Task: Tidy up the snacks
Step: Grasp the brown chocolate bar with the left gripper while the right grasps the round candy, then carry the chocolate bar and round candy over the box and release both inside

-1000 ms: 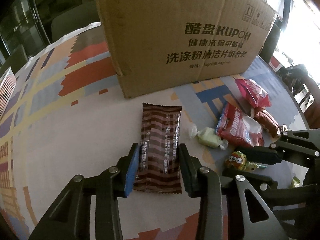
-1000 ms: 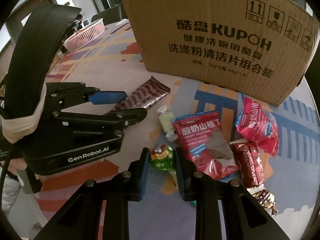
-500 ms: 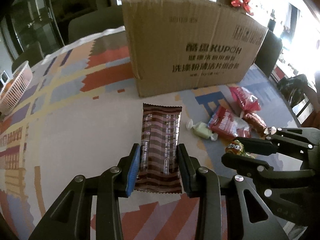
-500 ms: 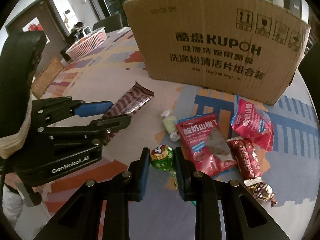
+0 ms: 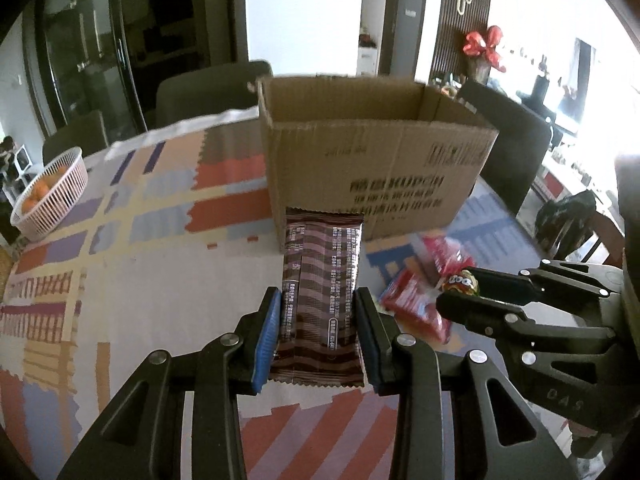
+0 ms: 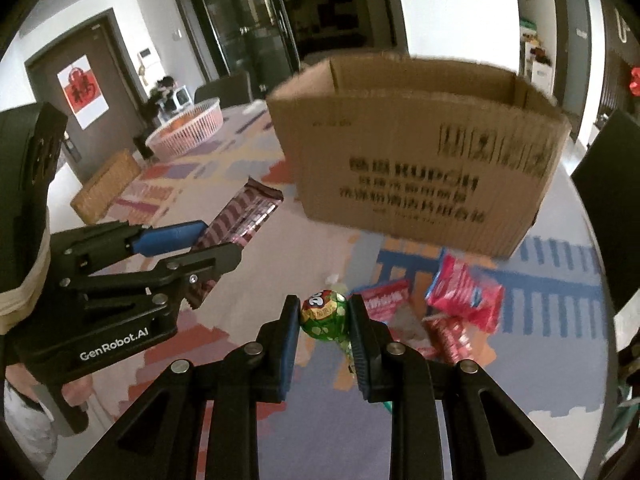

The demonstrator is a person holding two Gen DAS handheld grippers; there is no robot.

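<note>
My left gripper (image 5: 318,312) is shut on a brown striped snack bar (image 5: 322,280) and holds it above the table, pointing at the open cardboard box (image 5: 372,172). My right gripper (image 6: 324,312) is shut on a round green-wrapped lollipop (image 6: 323,314), also raised. The bar also shows in the right wrist view (image 6: 244,216), and the box (image 6: 416,168) stands behind it. Red snack packets (image 6: 464,296) lie on the table below the box. In the left wrist view the right gripper (image 5: 460,288) holds the lollipop (image 5: 462,282) at the right.
A pink basket of oranges (image 5: 48,196) stands at the table's far left; it also shows in the right wrist view (image 6: 188,128). Dark chairs (image 5: 208,88) stand behind the table. A woven mat (image 6: 106,186) lies at the left edge. The patterned tablecloth (image 5: 120,272) covers the table.
Both grippers have risen with their snacks; the box's open top now shows. The bar and the lollipop have come off the table.
</note>
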